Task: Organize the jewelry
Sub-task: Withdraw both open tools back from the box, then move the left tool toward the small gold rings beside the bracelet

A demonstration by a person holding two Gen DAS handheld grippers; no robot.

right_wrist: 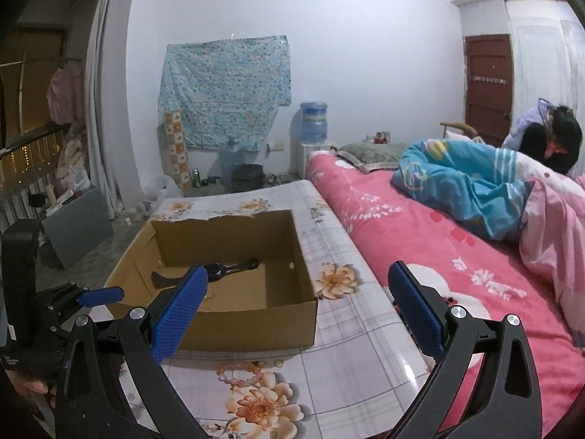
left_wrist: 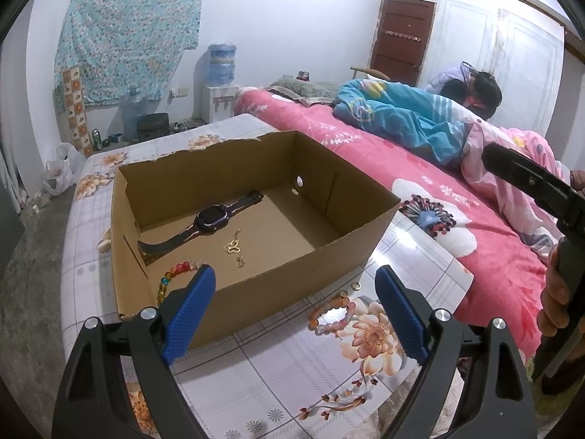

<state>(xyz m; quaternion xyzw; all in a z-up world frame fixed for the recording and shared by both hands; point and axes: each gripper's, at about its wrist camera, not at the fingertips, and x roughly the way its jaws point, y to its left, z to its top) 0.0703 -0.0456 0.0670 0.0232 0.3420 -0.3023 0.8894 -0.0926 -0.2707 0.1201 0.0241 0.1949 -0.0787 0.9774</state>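
Since both the left gripper (left_wrist: pixel 294 287) and right gripper (right_wrist: pixel 292 298) gape empty, approach the pink bead bracelet (left_wrist: pixel 332 315), at six o'clock outside the cardboard box (left_wrist: pixel 256 285), pinching one side before lifting.

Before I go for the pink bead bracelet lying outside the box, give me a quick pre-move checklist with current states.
1. Left gripper open, nothing between the fingers: ok.
2. Right gripper open and empty: ok.
3. Pink bead bracelet in plain view on the floral cloth, outside the box: ok.
4. Nothing lying on the bracelet: ok.
5. Cardboard box open on top, bare floor space inside: ok.
6. Small ring close by, could get nudged: not ok.
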